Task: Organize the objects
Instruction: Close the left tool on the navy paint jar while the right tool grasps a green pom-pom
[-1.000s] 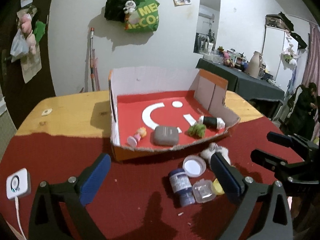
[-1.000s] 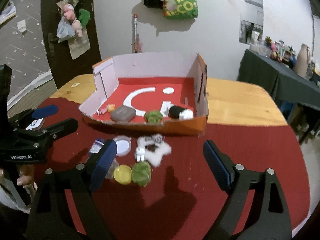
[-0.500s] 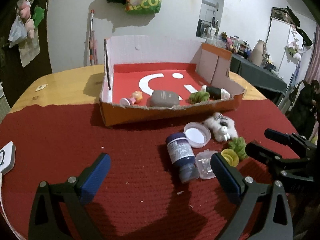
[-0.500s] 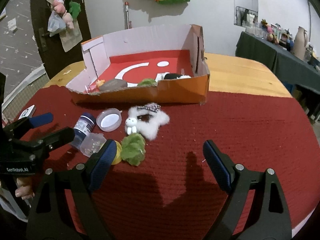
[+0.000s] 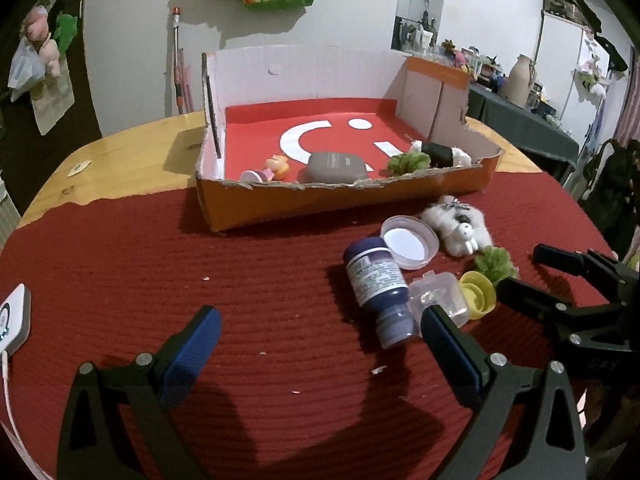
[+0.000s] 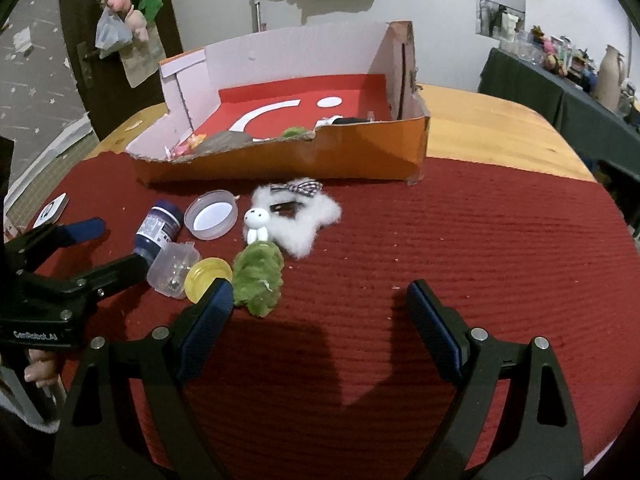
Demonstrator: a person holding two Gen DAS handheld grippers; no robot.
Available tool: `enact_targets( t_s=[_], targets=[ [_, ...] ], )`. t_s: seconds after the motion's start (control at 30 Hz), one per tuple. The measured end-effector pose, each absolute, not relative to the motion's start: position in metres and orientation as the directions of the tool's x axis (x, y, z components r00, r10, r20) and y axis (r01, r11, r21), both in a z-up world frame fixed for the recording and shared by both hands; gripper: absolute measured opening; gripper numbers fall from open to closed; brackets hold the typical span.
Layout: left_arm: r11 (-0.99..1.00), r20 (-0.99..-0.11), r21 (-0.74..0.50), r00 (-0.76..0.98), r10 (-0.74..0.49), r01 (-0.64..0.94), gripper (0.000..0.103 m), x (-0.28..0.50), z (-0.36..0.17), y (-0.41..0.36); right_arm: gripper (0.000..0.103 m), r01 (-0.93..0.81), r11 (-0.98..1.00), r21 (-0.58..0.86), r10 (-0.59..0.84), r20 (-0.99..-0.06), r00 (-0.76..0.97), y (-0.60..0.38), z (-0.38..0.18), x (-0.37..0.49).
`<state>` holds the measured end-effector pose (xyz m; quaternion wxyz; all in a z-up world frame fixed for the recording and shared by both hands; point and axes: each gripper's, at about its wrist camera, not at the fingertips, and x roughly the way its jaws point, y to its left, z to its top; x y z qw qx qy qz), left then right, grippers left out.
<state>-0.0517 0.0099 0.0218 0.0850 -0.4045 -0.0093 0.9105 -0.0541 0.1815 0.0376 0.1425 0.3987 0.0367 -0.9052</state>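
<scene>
Left wrist view has the left gripper (image 5: 320, 334) spread wide with nothing in it, hovering over the red woven cloth on the worktop (image 5: 132, 152). Right gripper (image 6: 320, 300) is just as wide and empty too.

Using the cardboard box (image 5: 344, 196) as the landmark: all the loose stuff sits in a clump just in front of its torn front wall. A dark blue bottle (image 5: 378, 286) lies on its side, hard plastic with a paper label, probably light and prone to rolling, so I'd pinch it across the body, not the cap. Touching it is a round clear lid (image 5: 408, 242), shallow and slick; its rim looks like the only real hold. A small clear plastic tub (image 6: 173, 269) and a yellow cap (image 6: 208, 278) sit nearest the grippers, both rigid and a bit slippery.

The fluffy white hair clip (image 6: 298, 216) with the tiny bunny and the green fuzzy thing (image 6: 258, 276) are soft and squishy, so a squeeze anywhere should do. The box already holds a grey case (image 5: 334, 166) and a few small toys.
</scene>
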Motion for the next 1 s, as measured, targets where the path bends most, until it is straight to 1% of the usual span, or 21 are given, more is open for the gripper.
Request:
enact_targets(
  t_s=[0.23,0.37,0.5,0.63,0.87,1.0],
  targets=[
    [-0.994,-0.742,-0.026,-0.664,0.092,-0.108,0.102,-0.058,0.02,-0.006,0.088,0.282,-0.959,0.026,-0.211,-0.733,-0.647,0.184,0.041,-0.054],
    [-0.994,-0.742,-0.025,-0.664,0.089,-0.105,0.102,-0.061,0.021,-0.014,0.088,0.258,-0.966,0.022,-0.194,-0.723,-0.663,0.193,0.046,-0.054],
    [-0.99,-0.738,-0.019,-0.666,0.106,-0.137,0.101,-0.062,0.022,-0.011,0.089,0.272,-0.962,0.017,-0.199,-0.727,-0.658,0.193,0.047,-0.055],
    [-0.981,-0.742,0.0,-0.658,0.129,-0.192,0.097,-0.063,0.021,-0.001,0.088,0.299,-0.954,-0.002,-0.202,-0.733,-0.65,0.187,0.045,-0.055],
    [-0.965,-0.76,0.027,-0.633,0.149,-0.26,0.081,-0.069,0.018,0.013,0.088,0.355,-0.933,-0.062,-0.194,-0.744,-0.639,0.173,0.042,-0.056],
    [-0.963,-0.764,0.008,-0.623,0.168,-0.27,0.08,-0.074,0.018,0.015,0.087,0.378,-0.922,-0.078,-0.197,-0.748,-0.634,0.168,0.04,-0.058]
  ],
)
